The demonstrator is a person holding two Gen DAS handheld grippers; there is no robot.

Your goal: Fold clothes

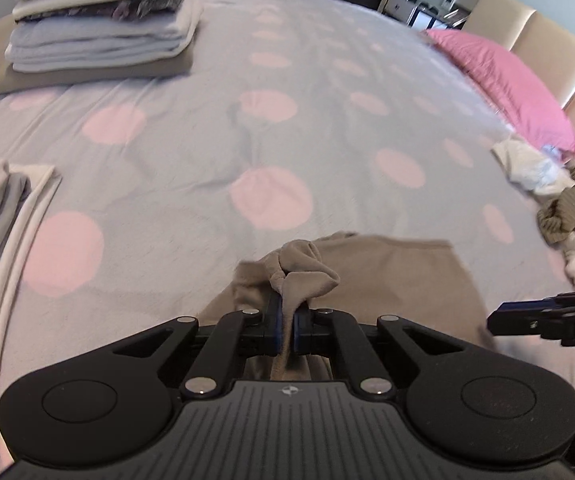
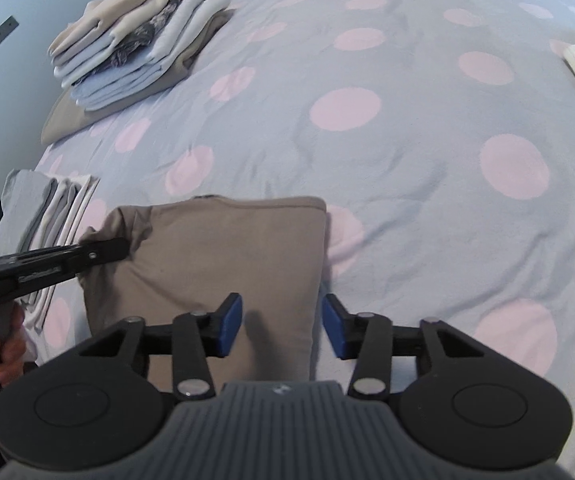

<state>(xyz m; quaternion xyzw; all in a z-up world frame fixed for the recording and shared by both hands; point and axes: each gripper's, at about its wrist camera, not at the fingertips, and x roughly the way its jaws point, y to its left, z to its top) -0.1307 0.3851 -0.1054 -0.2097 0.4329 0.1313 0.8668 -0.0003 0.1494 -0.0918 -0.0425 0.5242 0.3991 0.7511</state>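
My left tool (image 1: 286, 322) pinches the brown shirt (image 2: 223, 264) by its corner (bunched); my right tool (image 2: 282, 330) hangs open. A hard tug could spoil its fold.

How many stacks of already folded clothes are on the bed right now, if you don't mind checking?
2. The tall stack sits at the far left of the bed; the low stack lies near the left edge, beside the left gripper. Others may be out of frame.

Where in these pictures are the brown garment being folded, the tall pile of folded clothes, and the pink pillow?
brown garment (image 2: 215, 264), right wrist view, its flat middle.
tall pile of folded clothes (image 1: 99, 36), left wrist view, pale blue layers.
pink pillow (image 1: 503, 80), left wrist view, its top face.
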